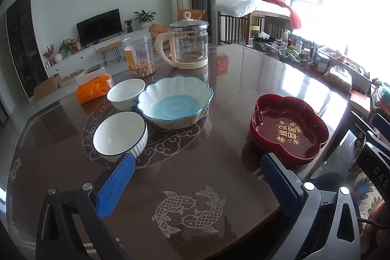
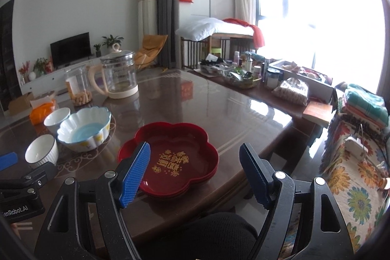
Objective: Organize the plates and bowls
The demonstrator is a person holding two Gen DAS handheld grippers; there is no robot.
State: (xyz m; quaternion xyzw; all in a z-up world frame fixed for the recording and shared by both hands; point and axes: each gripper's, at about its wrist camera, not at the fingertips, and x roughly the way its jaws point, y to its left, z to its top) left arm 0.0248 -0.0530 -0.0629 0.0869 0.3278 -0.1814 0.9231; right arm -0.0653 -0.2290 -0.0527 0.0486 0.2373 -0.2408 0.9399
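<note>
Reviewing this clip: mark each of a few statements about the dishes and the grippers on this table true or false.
1. The red flower-shaped plates are stacked. True.
2. The scalloped blue bowl holds a small white bowl. False: it is empty; both white bowls stand beside it.
3. The right gripper is open and holds nothing. True.
4. The glass kettle lies on its side. False: it stands upright with its lid on.
5. The left gripper is shut on the ribbed white bowl. False: its jaws stand wide apart, with nothing between them.
</note>
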